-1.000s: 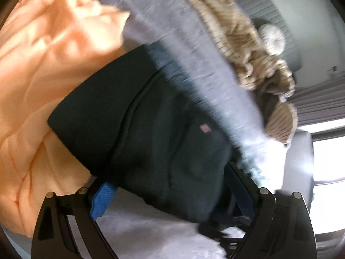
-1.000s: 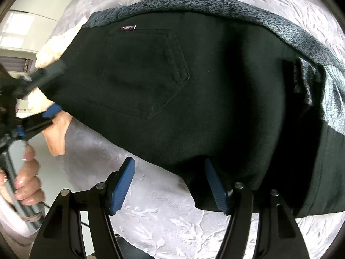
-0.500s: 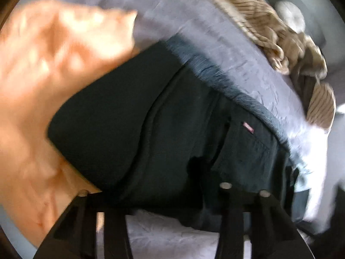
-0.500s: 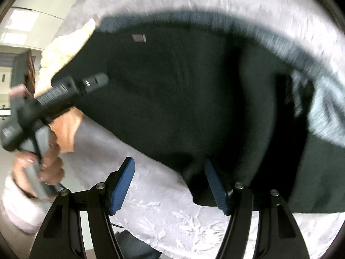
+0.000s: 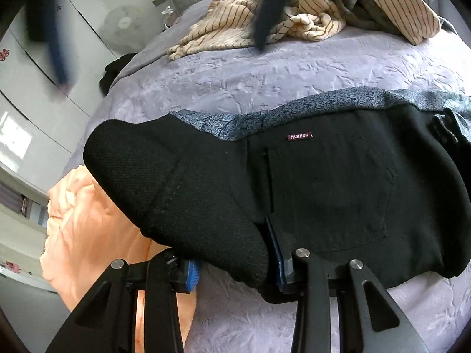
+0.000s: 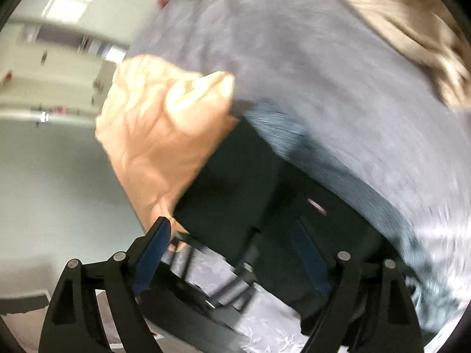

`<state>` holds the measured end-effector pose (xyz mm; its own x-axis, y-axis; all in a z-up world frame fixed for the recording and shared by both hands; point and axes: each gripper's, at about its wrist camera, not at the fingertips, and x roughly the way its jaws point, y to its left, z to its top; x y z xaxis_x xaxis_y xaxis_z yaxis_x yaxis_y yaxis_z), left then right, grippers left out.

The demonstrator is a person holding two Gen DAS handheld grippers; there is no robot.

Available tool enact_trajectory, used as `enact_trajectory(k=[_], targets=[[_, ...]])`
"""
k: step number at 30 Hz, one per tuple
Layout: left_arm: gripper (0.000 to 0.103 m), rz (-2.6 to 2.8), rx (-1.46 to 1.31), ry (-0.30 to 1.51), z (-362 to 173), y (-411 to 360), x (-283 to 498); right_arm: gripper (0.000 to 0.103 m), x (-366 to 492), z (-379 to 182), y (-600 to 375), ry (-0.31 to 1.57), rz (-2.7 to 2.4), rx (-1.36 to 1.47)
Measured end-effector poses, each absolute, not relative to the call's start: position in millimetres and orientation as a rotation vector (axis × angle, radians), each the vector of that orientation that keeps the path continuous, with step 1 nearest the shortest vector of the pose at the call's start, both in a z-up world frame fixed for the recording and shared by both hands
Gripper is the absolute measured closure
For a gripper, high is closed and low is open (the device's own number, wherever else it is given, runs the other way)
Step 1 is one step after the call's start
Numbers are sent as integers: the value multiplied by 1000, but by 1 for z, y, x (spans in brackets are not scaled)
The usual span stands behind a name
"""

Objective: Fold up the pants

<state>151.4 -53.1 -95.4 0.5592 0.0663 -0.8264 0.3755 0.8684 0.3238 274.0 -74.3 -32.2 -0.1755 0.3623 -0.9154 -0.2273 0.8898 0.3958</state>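
Observation:
The black pants lie folded on the lavender bedspread, with the back pocket and a small "FASHION" tag facing up. A patterned blue-grey strip runs along their far edge. My left gripper is shut on a thick fold at the pants' near edge, blue pads pressing it from both sides. The right wrist view is blurred. There my right gripper hovers above the pants, its jaws opening wide. The pants' edge shows between the pads, which do not press it.
An orange blanket lies under the pants' left end at the bed's edge. Striped beige clothes are piled at the far side. A dark blurred streak crosses the top of the left wrist view. White wardrobes and a fan stand beyond.
My left gripper has closed on the pants' near fold and rolled level. My right gripper has swung up and toward the orange blanket, with its jaws wider than before.

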Motion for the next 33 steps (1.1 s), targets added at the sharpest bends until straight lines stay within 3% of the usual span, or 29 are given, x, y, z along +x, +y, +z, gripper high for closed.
enact_trajectory(k=[7, 8, 9, 10, 11, 26, 33], targets=[[63, -181, 521, 954, -98, -60, 153, 16, 286, -96, -5, 1886, 517, -106], [63, -181, 520, 954, -97, -60, 154, 23, 285, -106, -4, 1918, 505, -134], [63, -183, 514, 959, -96, -60, 155, 38, 285, -113, -6, 1925, 483, -158], [63, -188, 507, 969, -95, -59, 156, 70, 285, -115, -11, 1920, 470, -151], [63, -197, 492, 975, -93, -59, 156, 80, 286, -114, -20, 1913, 468, -86], [63, -450, 476, 711, 32, -170, 100, 80, 204, 42, -240, 1375, 548, 621], [63, -644, 565, 671, 42, -272, 48, 78, 116, 70, -364, 1197, 412, 786]])
